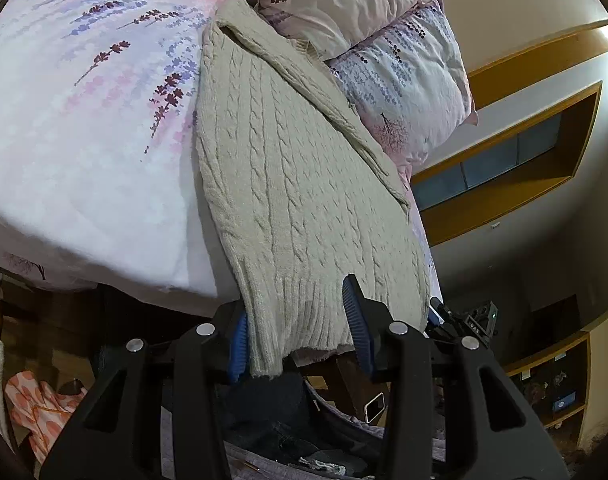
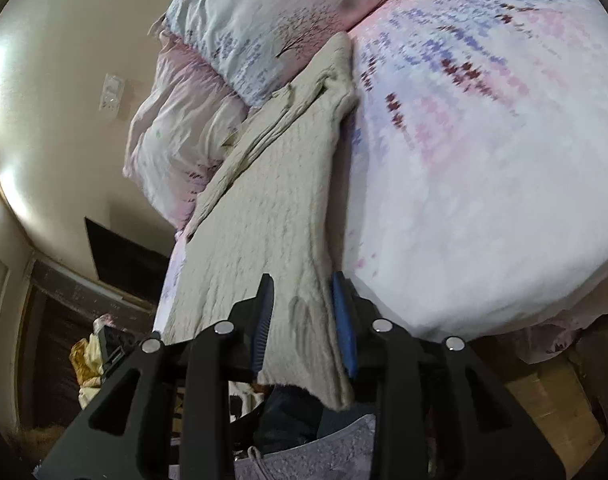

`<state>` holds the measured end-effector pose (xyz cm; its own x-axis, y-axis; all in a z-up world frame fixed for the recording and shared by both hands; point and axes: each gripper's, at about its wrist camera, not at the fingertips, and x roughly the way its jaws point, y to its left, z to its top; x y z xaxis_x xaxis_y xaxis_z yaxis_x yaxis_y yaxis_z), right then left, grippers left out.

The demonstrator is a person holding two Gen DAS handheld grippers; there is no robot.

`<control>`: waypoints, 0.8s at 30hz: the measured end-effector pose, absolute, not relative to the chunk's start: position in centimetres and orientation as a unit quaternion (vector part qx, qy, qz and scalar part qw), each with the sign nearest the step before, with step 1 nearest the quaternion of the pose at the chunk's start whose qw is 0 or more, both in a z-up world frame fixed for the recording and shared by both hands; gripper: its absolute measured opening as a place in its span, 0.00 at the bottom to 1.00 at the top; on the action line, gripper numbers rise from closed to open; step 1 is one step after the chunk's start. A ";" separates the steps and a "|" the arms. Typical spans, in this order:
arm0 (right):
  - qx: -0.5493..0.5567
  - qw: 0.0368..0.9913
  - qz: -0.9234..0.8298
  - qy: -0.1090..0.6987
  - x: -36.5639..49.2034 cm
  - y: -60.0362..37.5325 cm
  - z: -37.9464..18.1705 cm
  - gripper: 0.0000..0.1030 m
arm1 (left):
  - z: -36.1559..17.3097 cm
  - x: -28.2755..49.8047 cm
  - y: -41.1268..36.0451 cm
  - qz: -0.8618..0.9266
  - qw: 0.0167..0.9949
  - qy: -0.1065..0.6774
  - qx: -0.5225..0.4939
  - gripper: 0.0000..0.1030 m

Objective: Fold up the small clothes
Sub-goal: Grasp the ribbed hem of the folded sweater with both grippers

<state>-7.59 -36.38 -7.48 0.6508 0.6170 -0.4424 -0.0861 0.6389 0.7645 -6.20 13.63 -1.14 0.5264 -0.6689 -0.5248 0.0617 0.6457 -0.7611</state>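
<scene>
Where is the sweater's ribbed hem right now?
In both wrist views, the ribbed hem hangs over the bed edge, between the fingers of the left hand-held gripper and right hand-held gripper.

right gripper (image 2: 302,320) astride sweater (image 2: 272,208) hem, bed (image 2: 483,200)

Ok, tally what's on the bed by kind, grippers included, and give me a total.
Cream cable-knit sweater: 1
Floral pillows stacked at the head of the bed: 2
Grippers: 2, the left gripper and the right gripper, each with the sweater's hem between its fingers
Total: 5
</scene>
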 end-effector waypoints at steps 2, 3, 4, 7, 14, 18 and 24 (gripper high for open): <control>0.362 0.829 0.222 0.364 -7.6 -36.1 -7.4 0.31 | -1.1 -6.3 13.2 -0.233 0.796 0.433 -0.353 0.42; 0.356 0.828 0.230 0.368 -7.7 -35.9 -7.4 0.31 | -1.1 -6.4 13.0 -0.234 0.796 0.434 -0.351 0.42; 0.353 0.827 0.234 0.370 -7.7 -35.8 -7.3 0.31 | -1.1 -6.4 12.7 -0.235 0.795 0.437 -0.349 0.42; 0.338 0.826 0.247 0.378 -8.1 -35.2 -7.2 0.29 | -1.3 -6.4 12.2 -0.239 0.791 0.443 -0.348 0.36; 0.321 0.821 0.262 0.393 -8.4 -34.1 -7.4 0.08 | -0.5 -6.2 11.5 -0.229 0.803 0.446 -0.321 0.11; 0.316 0.840 0.266 0.352 -8.7 -34.2 -5.9 0.07 | 0.4 -6.0 11.9 -0.228 0.812 0.434 -0.316 0.07; 0.300 0.882 0.234 0.279 -9.0 -35.2 -2.9 0.07 | 2.5 -5.2 12.5 -0.219 0.841 0.402 -0.288 0.05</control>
